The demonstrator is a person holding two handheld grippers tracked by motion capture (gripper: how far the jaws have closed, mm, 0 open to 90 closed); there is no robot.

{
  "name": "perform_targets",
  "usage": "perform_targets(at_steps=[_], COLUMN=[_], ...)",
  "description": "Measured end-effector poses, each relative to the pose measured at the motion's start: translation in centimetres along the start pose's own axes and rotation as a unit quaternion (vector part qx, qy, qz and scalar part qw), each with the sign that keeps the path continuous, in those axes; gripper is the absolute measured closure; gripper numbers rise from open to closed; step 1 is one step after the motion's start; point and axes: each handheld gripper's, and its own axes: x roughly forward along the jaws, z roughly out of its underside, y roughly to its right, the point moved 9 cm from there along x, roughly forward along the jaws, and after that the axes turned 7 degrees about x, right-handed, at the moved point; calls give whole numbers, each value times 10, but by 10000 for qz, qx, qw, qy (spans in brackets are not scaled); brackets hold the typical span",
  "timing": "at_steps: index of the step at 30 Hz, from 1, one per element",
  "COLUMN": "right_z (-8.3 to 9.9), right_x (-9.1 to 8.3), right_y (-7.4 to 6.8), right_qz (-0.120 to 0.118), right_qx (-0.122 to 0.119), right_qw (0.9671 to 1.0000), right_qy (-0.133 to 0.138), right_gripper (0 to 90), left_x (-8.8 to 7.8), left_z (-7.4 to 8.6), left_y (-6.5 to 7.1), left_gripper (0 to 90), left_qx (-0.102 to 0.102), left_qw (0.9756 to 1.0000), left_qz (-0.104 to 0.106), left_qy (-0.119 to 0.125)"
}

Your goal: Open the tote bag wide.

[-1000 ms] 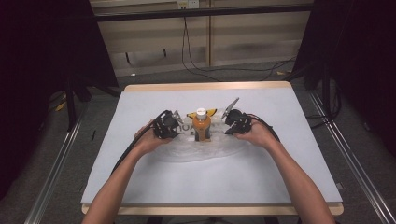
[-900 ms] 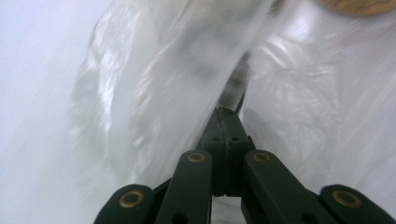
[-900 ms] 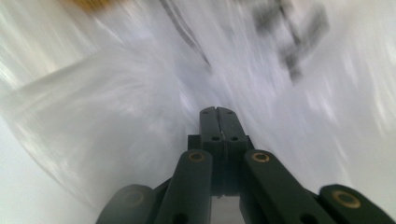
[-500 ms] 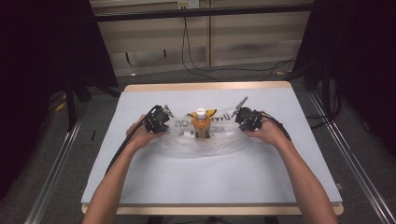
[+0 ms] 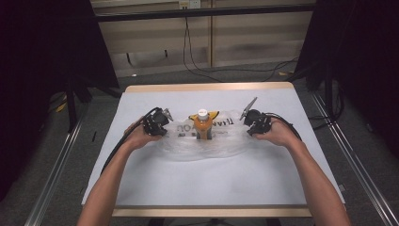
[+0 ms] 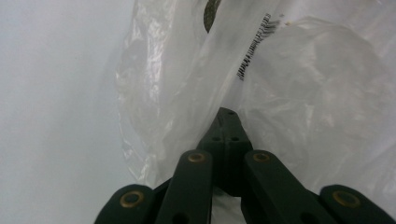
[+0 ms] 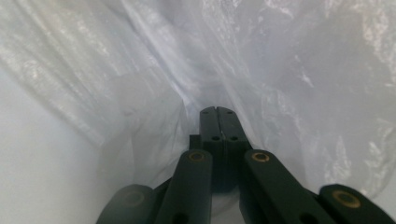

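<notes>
Your left gripper and right gripper both clamp bag edges, 9 and 3 o'clock of bottle at table centre. Bottle looks bagged; bag spread, lift left.

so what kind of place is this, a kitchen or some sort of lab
Most likely a recording lab or test rig, not a kitchen. A lone white-topped table stands between black curtains, loose cables trail across the bare floor behind it, and metal rails run along its sides.
</notes>
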Motion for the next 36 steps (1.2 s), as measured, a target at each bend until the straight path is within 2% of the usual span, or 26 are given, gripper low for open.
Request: perform_targets(at_steps=[2, 4, 7, 9, 10, 13, 15, 18, 23, 25, 27, 29, 31, 32, 33, 34, 36], right_z=[4, 7, 8, 9, 8, 8, 9, 10, 7, 4, 0, -2, -4, -6, -9, -12, -19], right_x=[-2, -2, -3, -3, -2, -3, -3, -3, -3, -3, -7, -12, -19, -23, -26, -30, -37], right_y=[-3, -5, -4, -5, -4, -6, -5, -6, -3, -3, -5, -6, -8, -9, -9, -12, -16], right_qz=[-68, -134, -157, -87, -49, 4, 25, -31, 44, -10, -201, -275, -411, -437, -496, -530, -607], right_qx=[-92, -69, -37, -1, -76, -28, -53, 1, 12, 177, 270, 337, 455, 481, 390, 385, 354], right_qw=[9999, 9999, 9998, 9999, 9999, 9999, 9999, 9999, 9996, 9991, 9971, 9952, 9924, 9908, 9889, 9872, 9835], right_qy=[-38, -4, 91, 79, 107, 129, 156, 153, 275, 376, 676, 878, 1066, 1188, 1347, 1451, 1666], right_gripper=[900, 900, 900, 900, 900, 900, 900, 900, 900, 900, 900, 900, 900, 900, 900, 900, 900], left_x=[-1, -2, -2, -2, -2, -3, -3, -3, -4, -7, -14, -22, -29, -32, -34, -38, -45], left_z=[2, 3, 5, 7, 9, 9, 9, 9, 6, 0, -5, -11, -16, -17, -19, -20, -24], left_y=[4, 5, 2, -1, -1, 1, 1, 0, 4, 5, 8, 12, 15, 17, 20, 21, 23], left_gripper=[900, 900, 900, 900, 900, 900, 900, 900, 900, 900, 900, 900, 900, 900, 900, 900, 900], left_qx=[17, 74, -46, -174, -252, -246, -132, -246, -557, -614, -601, -593, -515, -497, -419, -420, -439], left_qw=[10000, 9999, 10000, 9997, 9995, 9994, 9997, 9994, 9970, 9951, 9933, 9911, 9896, 9895, 9897, 9888, 9860], left_qz=[38, 18, 60, -60, -79, -162, -150, -86, 55, 32, 50, 66, 84, 92, 102, 112, 146], left_qy=[-37, -68, 45, 128, 151, 180, 163, 223, 541, 773, 989, 1192, 1343, 1351, 1368, 1430, 1605])
